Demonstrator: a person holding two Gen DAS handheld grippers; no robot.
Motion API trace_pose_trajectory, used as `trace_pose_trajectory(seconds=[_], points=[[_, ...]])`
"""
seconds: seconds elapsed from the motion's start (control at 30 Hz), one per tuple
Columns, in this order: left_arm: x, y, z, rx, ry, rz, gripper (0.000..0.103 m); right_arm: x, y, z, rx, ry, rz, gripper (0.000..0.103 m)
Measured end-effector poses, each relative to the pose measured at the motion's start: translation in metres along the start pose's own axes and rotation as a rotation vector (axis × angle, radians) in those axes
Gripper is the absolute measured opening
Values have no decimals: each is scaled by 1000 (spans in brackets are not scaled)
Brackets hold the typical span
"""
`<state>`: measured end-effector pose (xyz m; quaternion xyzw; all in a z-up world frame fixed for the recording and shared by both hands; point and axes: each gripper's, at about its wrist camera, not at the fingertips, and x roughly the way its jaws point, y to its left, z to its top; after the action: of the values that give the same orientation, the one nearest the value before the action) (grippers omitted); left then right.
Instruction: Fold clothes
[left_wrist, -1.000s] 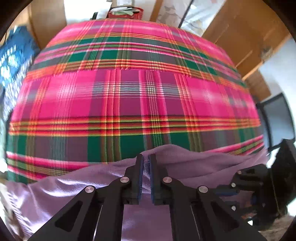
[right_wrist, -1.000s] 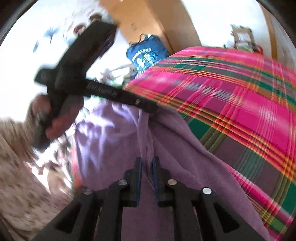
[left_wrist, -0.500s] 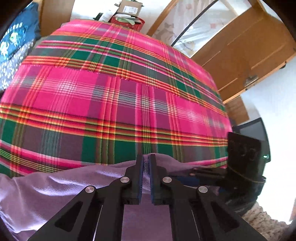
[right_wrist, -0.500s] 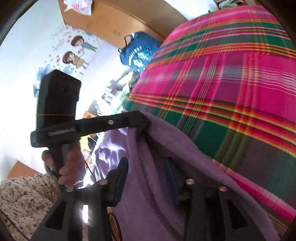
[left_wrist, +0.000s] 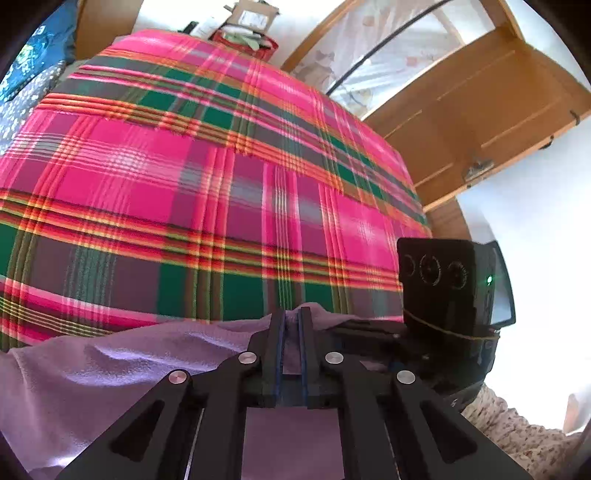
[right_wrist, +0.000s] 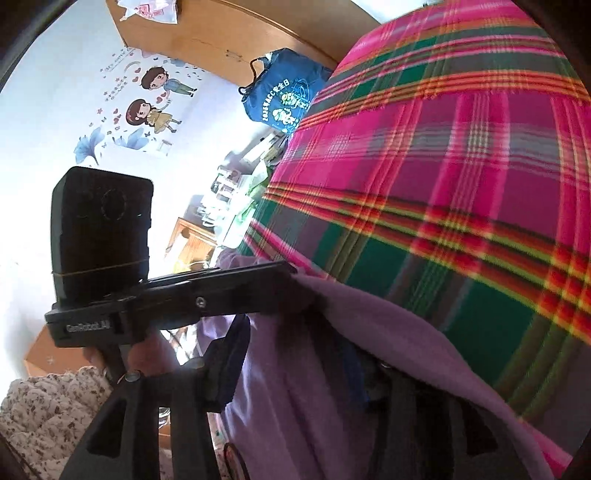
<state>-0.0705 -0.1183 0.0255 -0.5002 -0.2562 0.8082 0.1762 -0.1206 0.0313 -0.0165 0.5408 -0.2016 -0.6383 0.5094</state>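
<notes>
From the left wrist view, the left tongs (left_wrist: 291, 325) are sitting clenched on a fold of the lilac garment (left_wrist: 110, 369), a strip of the cloth showing in the narrow gap between the two blue-lined fingers (left_wrist: 277, 332). The garment is lying along the near edge of the bed, on the pink, green and orange plaid bedspread (left_wrist: 207, 192), and is spreading away to the left in soft wrinkles. Just to the right, the right tongs (left_wrist: 364, 326) are reaching in sideways at the same cloth edge, with their black camera block above them. Beyond the bed, a wooden door (left_wrist: 480, 122) is standing at the right and a red basket (left_wrist: 245, 38) is sitting at the far end.

From the right wrist view, the right tongs (right_wrist: 295, 354) are standing spread wide, released, with the lilac garment (right_wrist: 369, 332) draping between and over their fingers (right_wrist: 231, 360). The left tongs (right_wrist: 286, 271) are coming in from the left, gripping the upper edge of the cloth where it meets the plaid bedspread (right_wrist: 461, 166). A blue bag (right_wrist: 284, 94) is hanging by the wall, near cartoon stickers (right_wrist: 151, 99).
</notes>
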Motion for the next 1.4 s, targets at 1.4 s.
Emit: trace_pose_trajectory(seconds=[1.4], points=[[-3,88,-17,-247,-58,58,8,-29,-74,10,465,-244,595,53]])
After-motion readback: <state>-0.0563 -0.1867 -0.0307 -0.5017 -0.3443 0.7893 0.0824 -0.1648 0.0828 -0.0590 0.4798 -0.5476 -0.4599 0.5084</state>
